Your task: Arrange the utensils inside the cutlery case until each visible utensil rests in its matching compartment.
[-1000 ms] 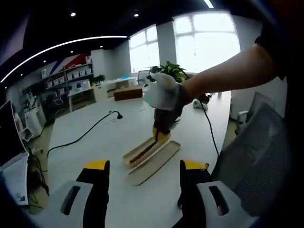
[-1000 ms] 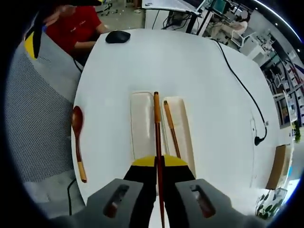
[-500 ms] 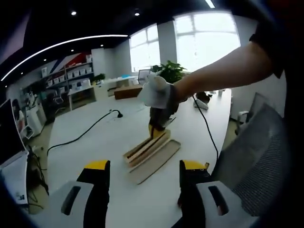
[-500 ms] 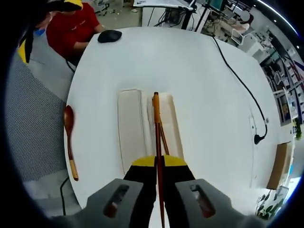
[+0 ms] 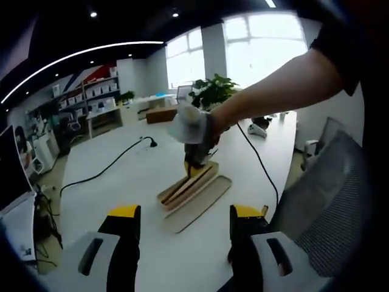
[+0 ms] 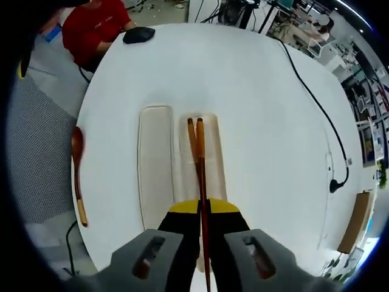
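Note:
The pale cutlery case lies on the white table with two long compartments. My right gripper is shut on a brown chopstick, held above the right compartment and pointing along it. A second chopstick lies in that compartment, just left of the held one. A wooden spoon rests on the table left of the case. In the left gripper view, the case sits ahead, with a gloved hand holding the right gripper over it. My left gripper hangs open above the table with nothing between its fingers.
A black mouse sits at the table's far end, near a person in red. A black cable runs along the table's right side. A mesh chair stands past the left edge. A potted plant stands behind the case.
My right gripper has carried the held chopstick sideways from the divider to over the right compartment, beside the lying chopstick. The left gripper has stayed put.

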Demonstrator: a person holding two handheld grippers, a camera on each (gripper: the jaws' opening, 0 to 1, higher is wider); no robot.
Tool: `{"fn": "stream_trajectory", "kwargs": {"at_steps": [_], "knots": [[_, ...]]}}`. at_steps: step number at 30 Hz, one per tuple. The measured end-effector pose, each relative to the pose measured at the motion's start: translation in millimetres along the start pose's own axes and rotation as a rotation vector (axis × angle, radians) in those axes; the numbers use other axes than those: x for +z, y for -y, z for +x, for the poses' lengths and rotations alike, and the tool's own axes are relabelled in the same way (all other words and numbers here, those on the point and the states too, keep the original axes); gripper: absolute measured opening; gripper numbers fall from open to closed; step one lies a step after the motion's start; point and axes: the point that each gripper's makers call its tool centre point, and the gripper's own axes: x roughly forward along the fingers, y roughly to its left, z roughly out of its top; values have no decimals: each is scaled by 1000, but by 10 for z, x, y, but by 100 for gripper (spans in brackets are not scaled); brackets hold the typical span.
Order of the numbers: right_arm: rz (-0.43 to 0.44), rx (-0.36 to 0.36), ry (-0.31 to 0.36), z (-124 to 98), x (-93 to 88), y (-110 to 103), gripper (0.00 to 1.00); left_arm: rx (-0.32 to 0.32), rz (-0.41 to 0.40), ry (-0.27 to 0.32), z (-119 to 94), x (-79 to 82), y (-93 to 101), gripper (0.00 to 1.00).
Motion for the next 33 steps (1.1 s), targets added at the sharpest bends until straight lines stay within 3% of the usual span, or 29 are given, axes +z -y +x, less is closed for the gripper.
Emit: {"fn": "stream_trajectory", "kwargs": {"at_steps": [10,15,27,33], "knots": [[-29,22,-40,164,-99,53,0,23,3,-3,-3,8,-39,61],[-22,32,-54,219,-141,61,0,60,52,12,-44,77,-44,61],[-81,37,-67,288,-97,59,0,48,52,-6,-6,34,-58,60],[-63,48,-71,324,-104,39,0,38,43,10,-11,57,-39,60]]}}
